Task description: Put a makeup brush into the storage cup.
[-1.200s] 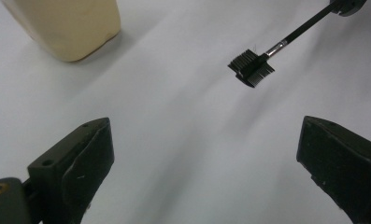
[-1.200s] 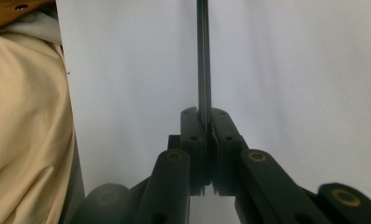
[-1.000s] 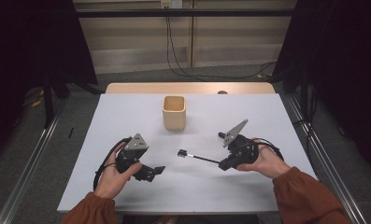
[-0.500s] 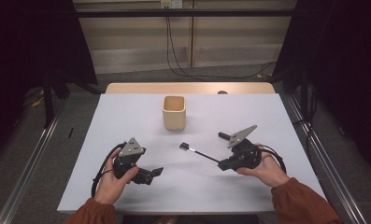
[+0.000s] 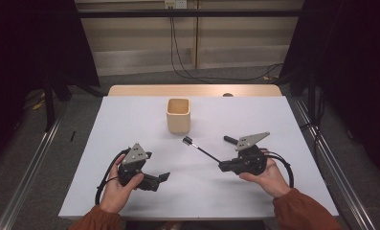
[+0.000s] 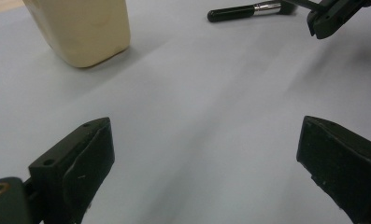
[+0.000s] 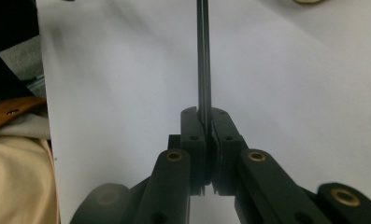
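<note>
A white table (image 5: 130, 120) is seen from above, with grey floor and dark curtains around it. A beige cup (image 5: 178, 115) stands upright near the far middle. The right gripper (image 5: 222, 166) is pinched on a thin black brush (image 5: 200, 150), whose tip now points toward the cup; compared with a second earlier, the gripper has been drawn slightly nearer the person. The left gripper (image 5: 164, 177) is held with its jaws spread and empty. Another brush (image 5: 230, 140) lies just beyond the right gripper.

In the left gripper view, bare tabletop lies between the wide jaws (plenty of room).

In the right gripper view, the brush shaft (image 7: 203, 56) is clamped between closed jaws, well inside the table's edges.
</note>
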Action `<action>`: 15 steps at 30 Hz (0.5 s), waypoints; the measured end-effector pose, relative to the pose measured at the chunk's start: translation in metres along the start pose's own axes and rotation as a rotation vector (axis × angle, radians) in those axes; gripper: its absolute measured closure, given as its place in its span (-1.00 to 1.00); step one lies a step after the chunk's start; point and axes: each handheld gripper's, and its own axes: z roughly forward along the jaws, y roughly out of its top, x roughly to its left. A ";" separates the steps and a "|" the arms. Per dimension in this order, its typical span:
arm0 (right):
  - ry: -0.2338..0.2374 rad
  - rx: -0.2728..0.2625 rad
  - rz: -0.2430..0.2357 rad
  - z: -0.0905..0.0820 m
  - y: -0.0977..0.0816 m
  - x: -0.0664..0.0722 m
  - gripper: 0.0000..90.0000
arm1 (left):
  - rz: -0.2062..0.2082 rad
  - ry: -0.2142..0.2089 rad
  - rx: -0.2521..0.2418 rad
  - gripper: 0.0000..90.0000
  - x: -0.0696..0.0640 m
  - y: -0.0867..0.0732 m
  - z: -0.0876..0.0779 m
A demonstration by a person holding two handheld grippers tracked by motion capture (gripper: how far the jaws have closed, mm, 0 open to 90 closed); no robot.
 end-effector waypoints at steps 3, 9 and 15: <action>0.013 -0.039 0.005 0.001 -0.001 0.001 0.91 | -0.004 0.005 -0.004 -0.90 0.000 0.000 -0.001; 0.010 -0.081 -0.007 0.007 -0.009 0.003 0.91 | 0.003 0.011 -0.018 -0.90 0.000 -0.001 -0.002; 0.012 -0.154 -0.019 0.008 -0.014 0.004 0.91 | 0.003 0.015 -0.020 -0.90 0.000 -0.003 -0.002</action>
